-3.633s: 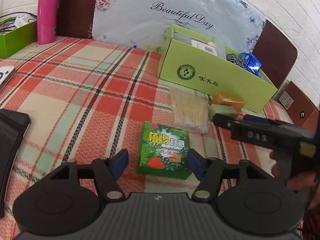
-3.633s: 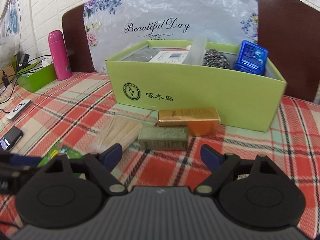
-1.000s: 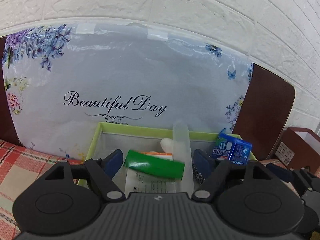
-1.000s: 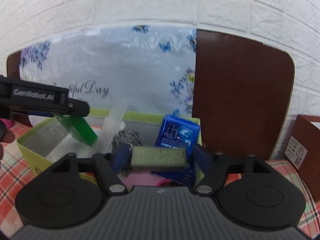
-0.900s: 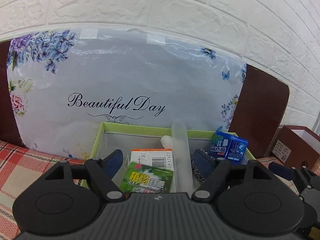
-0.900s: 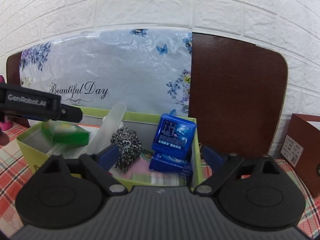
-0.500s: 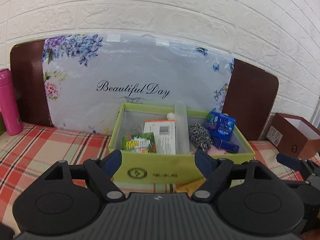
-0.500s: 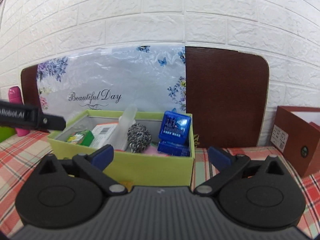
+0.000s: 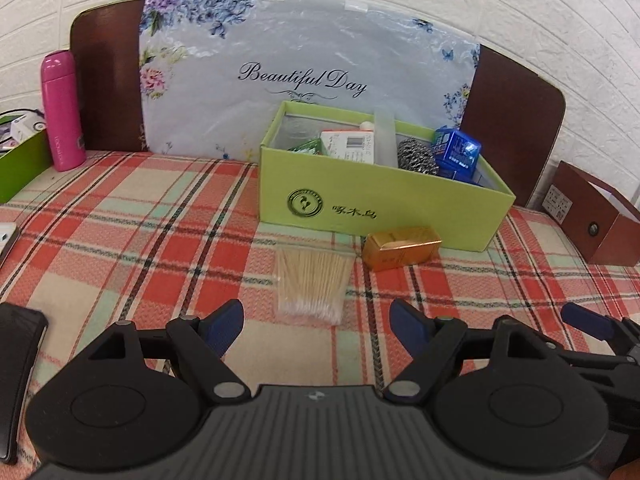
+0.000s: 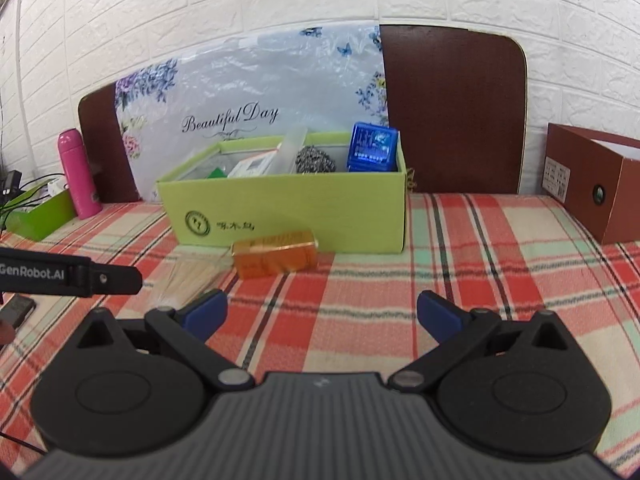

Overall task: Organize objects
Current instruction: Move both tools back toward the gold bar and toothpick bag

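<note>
A light green box [image 9: 384,208] stands on the plaid tablecloth [image 9: 120,240] and holds a green packet [image 9: 307,147], a white carton, a steel scourer [image 9: 416,154] and blue packs [image 9: 458,152]. In front of it lie a gold box [image 9: 400,247] and a clear pack of cotton swabs [image 9: 312,284]. My left gripper [image 9: 318,324] is open and empty, just short of the swabs. My right gripper [image 10: 322,314] is open and empty, short of the gold box [image 10: 276,258]. The green box also shows in the right wrist view [image 10: 288,212].
A pink bottle [image 9: 62,110] and a green tray [image 9: 20,160] stand at the far left. A brown box [image 10: 592,184] stands at the right. A floral bag [image 9: 304,64] leans on a brown headboard behind the box. A dark phone [image 9: 14,376] lies at left.
The green packet and the grey-green bar were let go into the green box. Both grippers opened, then pulled back and down to the table in front of the box.
</note>
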`<state>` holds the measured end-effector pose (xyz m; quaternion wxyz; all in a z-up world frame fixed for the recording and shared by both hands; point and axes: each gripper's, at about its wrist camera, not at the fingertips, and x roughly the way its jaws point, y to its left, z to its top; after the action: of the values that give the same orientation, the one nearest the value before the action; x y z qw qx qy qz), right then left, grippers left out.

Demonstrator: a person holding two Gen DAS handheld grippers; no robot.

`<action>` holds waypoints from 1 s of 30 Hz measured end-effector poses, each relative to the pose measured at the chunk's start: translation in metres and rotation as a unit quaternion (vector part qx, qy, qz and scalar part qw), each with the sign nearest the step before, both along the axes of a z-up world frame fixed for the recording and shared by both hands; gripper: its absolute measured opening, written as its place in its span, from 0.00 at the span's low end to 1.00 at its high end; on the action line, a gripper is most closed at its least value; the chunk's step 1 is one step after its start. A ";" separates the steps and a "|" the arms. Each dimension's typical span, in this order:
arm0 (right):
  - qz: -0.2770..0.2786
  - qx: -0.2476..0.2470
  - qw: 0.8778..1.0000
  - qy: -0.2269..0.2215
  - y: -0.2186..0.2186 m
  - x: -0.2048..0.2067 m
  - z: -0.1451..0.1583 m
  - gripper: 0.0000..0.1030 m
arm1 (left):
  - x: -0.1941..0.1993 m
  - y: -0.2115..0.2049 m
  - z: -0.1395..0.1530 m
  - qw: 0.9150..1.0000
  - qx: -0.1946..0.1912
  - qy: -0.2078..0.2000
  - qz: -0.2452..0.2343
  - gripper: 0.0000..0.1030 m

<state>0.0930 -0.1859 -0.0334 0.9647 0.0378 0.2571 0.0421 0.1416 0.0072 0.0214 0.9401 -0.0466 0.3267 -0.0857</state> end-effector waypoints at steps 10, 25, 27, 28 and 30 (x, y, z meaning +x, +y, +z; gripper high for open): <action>0.009 -0.003 1.000 0.020 0.008 -0.011 -0.006 1.00 | 0.005 0.009 -0.020 1.000 0.004 0.021 0.014 0.81; -0.005 0.017 0.998 0.055 0.000 -0.005 -0.019 1.00 | 0.056 -0.012 -0.029 0.999 0.016 0.030 0.005 0.81; -0.006 0.018 0.998 0.059 0.000 -0.005 -0.020 1.00 | 0.061 -0.015 -0.032 0.999 0.017 0.035 0.004 0.81; -0.007 0.019 0.998 0.060 -0.001 -0.004 -0.021 1.00 | 0.063 -0.016 -0.034 0.999 0.018 0.038 0.004 0.81; -0.008 0.018 0.998 0.062 -0.001 -0.004 -0.021 1.00 | 0.068 -0.017 -0.037 0.999 0.017 0.041 0.005 0.81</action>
<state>0.0892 -0.1871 -0.0548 0.9463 0.0600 0.3155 0.0365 0.2093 -0.0095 -0.0152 0.9270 -0.0354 0.3661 -0.0733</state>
